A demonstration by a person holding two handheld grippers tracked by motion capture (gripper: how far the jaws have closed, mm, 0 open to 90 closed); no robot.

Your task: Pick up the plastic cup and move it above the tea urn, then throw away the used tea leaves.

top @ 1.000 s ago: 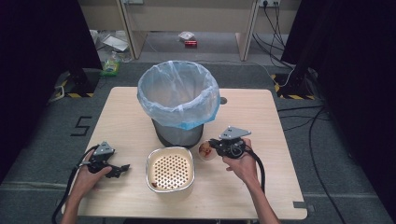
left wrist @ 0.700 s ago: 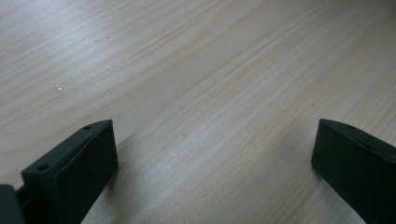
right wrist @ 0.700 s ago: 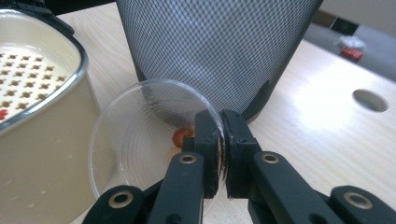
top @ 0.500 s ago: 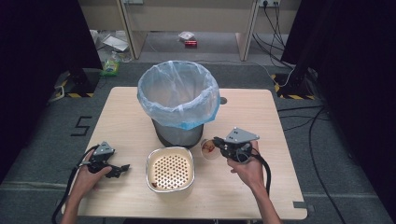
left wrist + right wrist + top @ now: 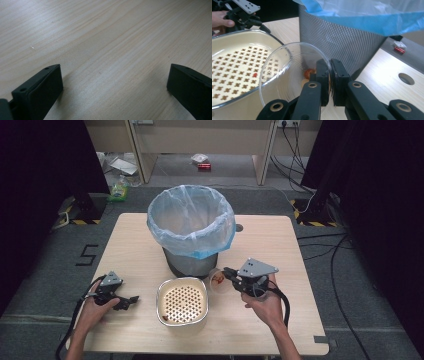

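Right gripper [image 5: 329, 82]: jaws clamped on the rim of a clear cup [image 5: 292, 75], tilted, at 3 o'clock of the bowl [image 5: 182, 302]
Left gripper [image 5: 112, 85]: jaws wide, on bare table [image 5: 105, 37]; at 9 o'clock of bowl
Bin [image 5: 192, 232]: 12 o'clock of bowl

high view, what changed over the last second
The right gripper, fingers clamped on the clear cup's rim, has drawn slightly right and toward the person, tipping the cup further. Left gripper, strainer tray and bin stayed put.
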